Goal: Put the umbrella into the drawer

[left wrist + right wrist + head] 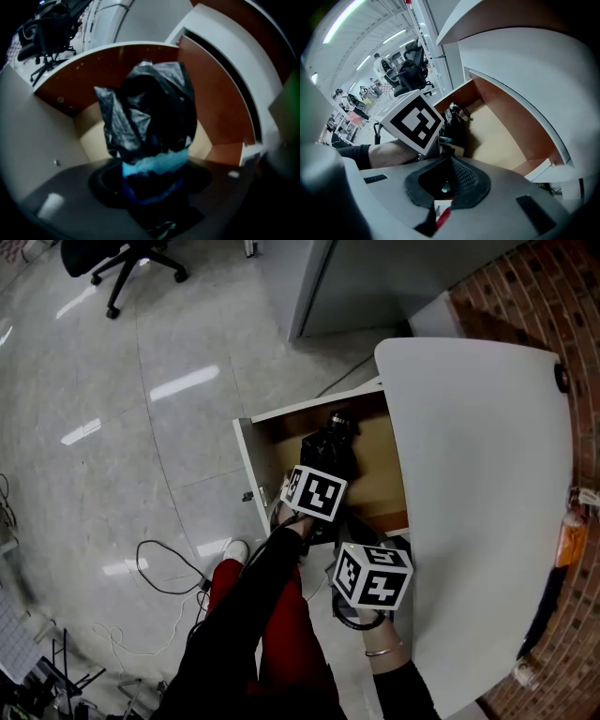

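Projecting from the grasp of the left hand-held gripper (152,168), the umbrella (147,108) is held low inside the open drawer (375,474); only its release is judged outstanding. The right hand-held gripper (449,161) is seen closed, empty, alongside.

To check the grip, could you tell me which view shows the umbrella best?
The left gripper view: the umbrella fills the frame, held in the left gripper over the open drawer. The head view shows only its end past the marker cube; the right gripper view, a small dark sliver.
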`<state>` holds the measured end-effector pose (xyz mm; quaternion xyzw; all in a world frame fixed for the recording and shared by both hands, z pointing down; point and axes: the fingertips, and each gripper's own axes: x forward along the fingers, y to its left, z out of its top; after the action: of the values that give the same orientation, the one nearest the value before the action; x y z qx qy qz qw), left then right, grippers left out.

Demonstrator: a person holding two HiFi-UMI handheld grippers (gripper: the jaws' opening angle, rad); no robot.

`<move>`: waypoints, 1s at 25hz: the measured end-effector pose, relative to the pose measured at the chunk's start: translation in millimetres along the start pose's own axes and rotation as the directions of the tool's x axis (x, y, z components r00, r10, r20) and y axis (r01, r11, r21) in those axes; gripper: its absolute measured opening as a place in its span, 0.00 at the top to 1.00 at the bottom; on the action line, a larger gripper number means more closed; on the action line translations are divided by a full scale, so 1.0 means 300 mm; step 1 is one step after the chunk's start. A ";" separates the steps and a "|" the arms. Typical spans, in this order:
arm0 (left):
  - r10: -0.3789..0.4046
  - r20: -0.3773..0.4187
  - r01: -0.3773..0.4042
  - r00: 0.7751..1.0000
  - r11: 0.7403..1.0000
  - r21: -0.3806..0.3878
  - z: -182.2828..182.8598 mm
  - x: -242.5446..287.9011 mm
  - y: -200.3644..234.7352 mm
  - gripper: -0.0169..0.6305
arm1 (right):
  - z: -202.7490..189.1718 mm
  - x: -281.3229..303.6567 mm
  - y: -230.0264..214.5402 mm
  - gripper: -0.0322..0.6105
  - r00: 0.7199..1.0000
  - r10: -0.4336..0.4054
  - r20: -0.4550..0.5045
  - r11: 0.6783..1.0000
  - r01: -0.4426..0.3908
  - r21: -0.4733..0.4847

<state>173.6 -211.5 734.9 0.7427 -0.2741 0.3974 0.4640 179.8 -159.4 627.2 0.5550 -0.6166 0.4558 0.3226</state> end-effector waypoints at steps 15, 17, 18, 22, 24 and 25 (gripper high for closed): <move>0.040 -0.029 -0.039 0.999 0.999 0.009 -0.009 0.074 0.028 0.52 | -0.023 0.015 -0.010 0.94 1.000 0.001 -0.021 1.000 -0.001 -0.002; 0.043 -0.033 -0.042 0.999 0.999 0.009 -0.010 0.078 0.029 0.52 | -0.029 0.016 -0.013 0.94 1.000 -0.001 -0.023 1.000 0.001 0.000; 0.047 -0.034 -0.047 0.998 0.999 0.010 -0.010 0.080 0.029 0.52 | -0.032 0.017 -0.015 0.94 1.000 -0.003 -0.024 1.000 0.003 0.003; 0.082 -0.029 -0.082 0.996 0.997 0.007 -0.014 0.079 0.032 0.51 | -0.040 0.016 -0.025 0.94 1.000 -0.018 -0.026 1.000 0.018 0.006; 0.098 -0.005 -0.098 0.995 0.995 0.006 -0.009 0.077 0.033 0.50 | -0.042 0.013 -0.031 0.94 0.999 -0.024 -0.024 1.000 0.025 0.010; 0.104 0.013 -0.104 0.995 0.995 0.008 -0.004 0.076 0.033 0.49 | -0.044 0.012 -0.033 0.94 0.999 -0.027 -0.023 1.000 0.027 0.012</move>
<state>177.8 -215.5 759.1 0.7319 -0.3136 0.4175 0.4378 187.3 -148.4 637.4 0.5601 -0.6025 0.4614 0.3322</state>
